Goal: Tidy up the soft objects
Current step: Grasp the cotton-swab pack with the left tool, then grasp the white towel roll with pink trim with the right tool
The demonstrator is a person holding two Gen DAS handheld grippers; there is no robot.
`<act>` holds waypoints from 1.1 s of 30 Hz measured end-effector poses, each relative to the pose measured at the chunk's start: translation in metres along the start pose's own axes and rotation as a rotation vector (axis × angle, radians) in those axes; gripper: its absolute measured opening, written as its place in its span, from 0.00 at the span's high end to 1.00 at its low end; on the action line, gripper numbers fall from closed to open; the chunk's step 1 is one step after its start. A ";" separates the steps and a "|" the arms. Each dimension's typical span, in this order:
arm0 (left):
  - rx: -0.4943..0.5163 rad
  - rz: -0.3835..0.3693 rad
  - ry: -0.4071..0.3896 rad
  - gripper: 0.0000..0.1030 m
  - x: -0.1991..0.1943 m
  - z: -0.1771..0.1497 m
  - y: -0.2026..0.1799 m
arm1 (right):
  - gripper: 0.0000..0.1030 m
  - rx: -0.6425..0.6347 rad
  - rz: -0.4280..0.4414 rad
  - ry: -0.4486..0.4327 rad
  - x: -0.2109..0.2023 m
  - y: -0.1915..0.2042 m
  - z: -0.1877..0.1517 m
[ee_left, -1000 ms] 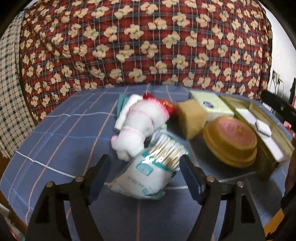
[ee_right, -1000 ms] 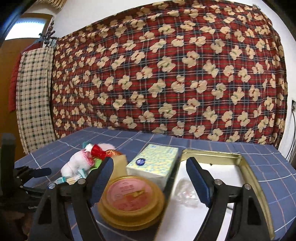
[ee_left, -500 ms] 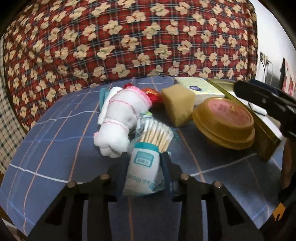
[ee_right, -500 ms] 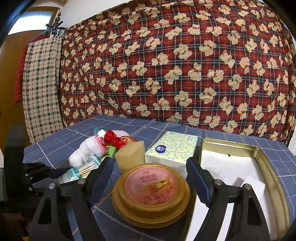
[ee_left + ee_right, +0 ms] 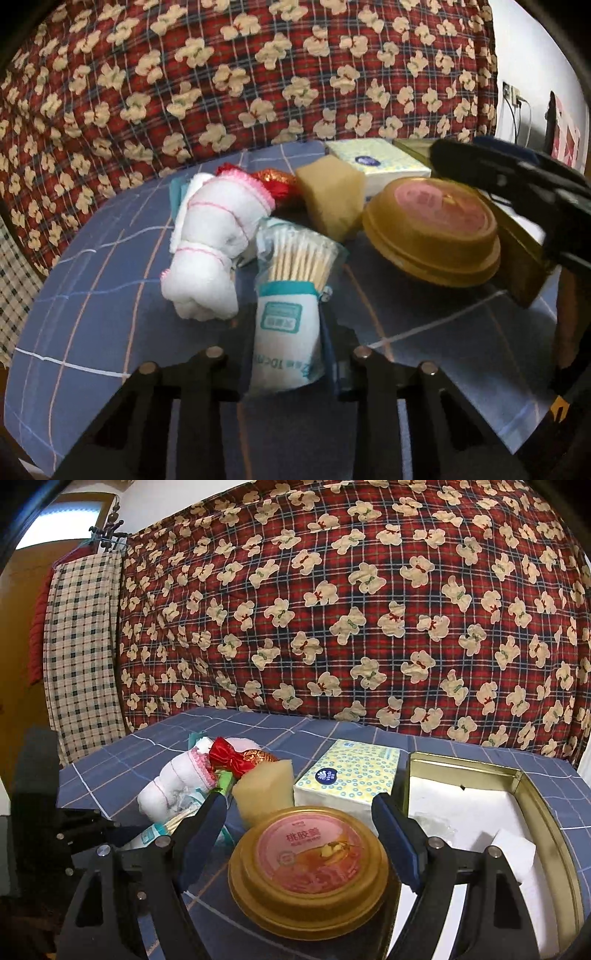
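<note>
My left gripper is shut on a bag of cotton swabs, which also shows in the right wrist view. A rolled white towel lies just left of it. Behind are a yellow sponge, a red bow and a tissue pack. My right gripper is open, its fingers on either side of a round gold tub with a pink lid, above it. The gold tin stands at the right, with white items inside.
A blue checked cloth covers the table. A red plaid bear-print blanket hangs behind. A checked towel hangs at the left. The right gripper's arm crosses the right side of the left wrist view.
My left gripper has closed on the cotton swab bag and raised its front end. My right gripper has moved forward over the gold tub.
</note>
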State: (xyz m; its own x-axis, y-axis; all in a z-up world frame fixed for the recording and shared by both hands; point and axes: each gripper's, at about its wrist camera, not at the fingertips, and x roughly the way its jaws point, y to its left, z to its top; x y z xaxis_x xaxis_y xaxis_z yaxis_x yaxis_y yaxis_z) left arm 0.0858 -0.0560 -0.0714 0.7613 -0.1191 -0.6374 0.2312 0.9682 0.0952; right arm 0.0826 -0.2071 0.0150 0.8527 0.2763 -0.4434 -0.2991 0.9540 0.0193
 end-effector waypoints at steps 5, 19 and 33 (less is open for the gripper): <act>-0.069 0.010 -0.083 0.74 -0.030 0.002 0.021 | 0.20 0.010 0.002 0.008 0.003 0.001 0.001; -0.402 0.212 -0.091 0.74 -0.014 0.003 0.129 | 0.20 -0.035 0.165 0.105 0.045 0.087 0.018; -0.468 0.190 -0.079 0.74 0.004 0.017 0.140 | 0.41 0.075 0.136 0.349 0.127 0.111 0.018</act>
State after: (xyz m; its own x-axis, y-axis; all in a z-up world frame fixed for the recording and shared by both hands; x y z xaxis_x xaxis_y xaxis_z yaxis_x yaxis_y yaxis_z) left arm 0.1314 0.0751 -0.0481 0.8114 0.0703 -0.5802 -0.1982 0.9670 -0.1599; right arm 0.1657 -0.0637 -0.0231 0.6063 0.3568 -0.7107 -0.3563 0.9209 0.1583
